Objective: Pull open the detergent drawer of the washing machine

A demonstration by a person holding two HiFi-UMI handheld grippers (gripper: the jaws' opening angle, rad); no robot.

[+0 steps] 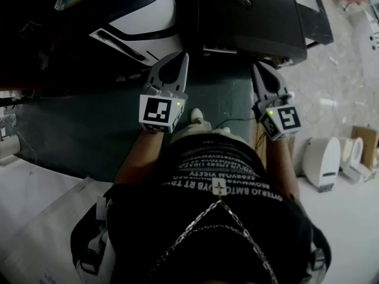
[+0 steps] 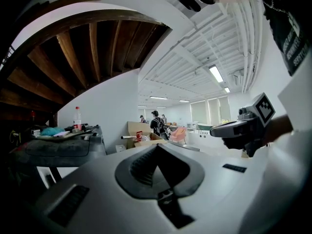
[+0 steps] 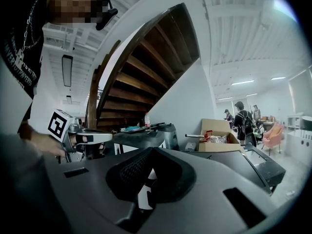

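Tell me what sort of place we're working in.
Probably an indoor open-plan office or workshop floor. A wooden staircase rises overhead, ceiling strip lights run down a long room, and people stand beyond an open cardboard box.

From the head we look steeply down over a black printed shirt, close above the left claw and the right claw. Each claw's camera sits just behind that claw and faces almost level across the room. Both these views share the brown wooden staircase and the open cardboard box far behind.
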